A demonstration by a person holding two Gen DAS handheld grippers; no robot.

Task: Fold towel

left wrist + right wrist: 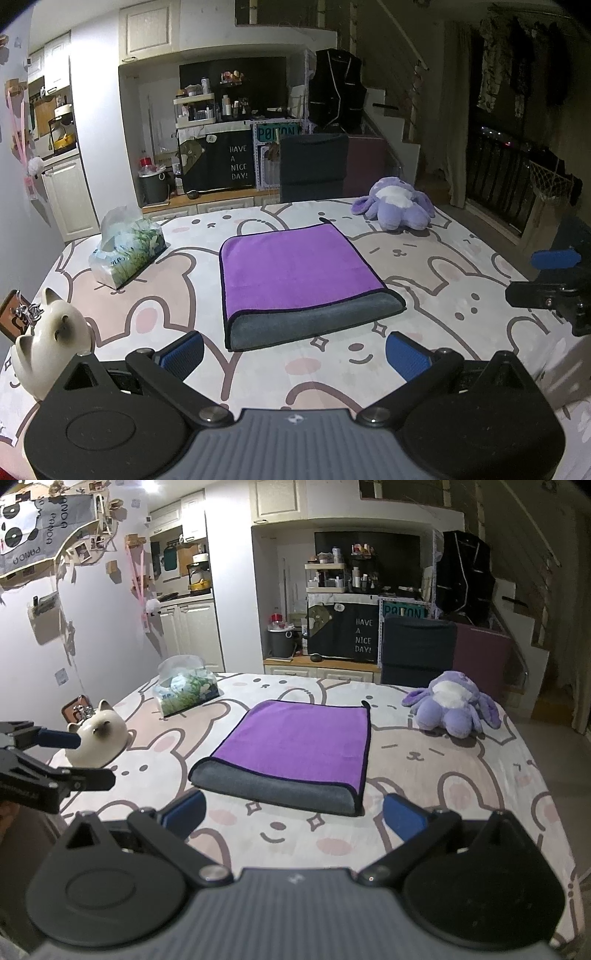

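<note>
A purple towel [295, 269] with a grey underside lies folded flat on the bunny-print tablecloth [461, 280]; its grey folded edge faces me. It also shows in the right wrist view [299, 742]. My left gripper [294, 356] is open and empty, just short of the towel's near edge. My right gripper [294, 818] is open and empty, also just short of the near edge. The right gripper shows at the right edge of the left wrist view [550, 277]; the left gripper shows at the left edge of the right wrist view [48, 753].
A tissue pack [127, 249] lies left of the towel. A white ceramic cat [51, 338] stands at the near left. A purple plush toy [397, 206] lies at the far right. A dark chair [314, 168] stands behind the table.
</note>
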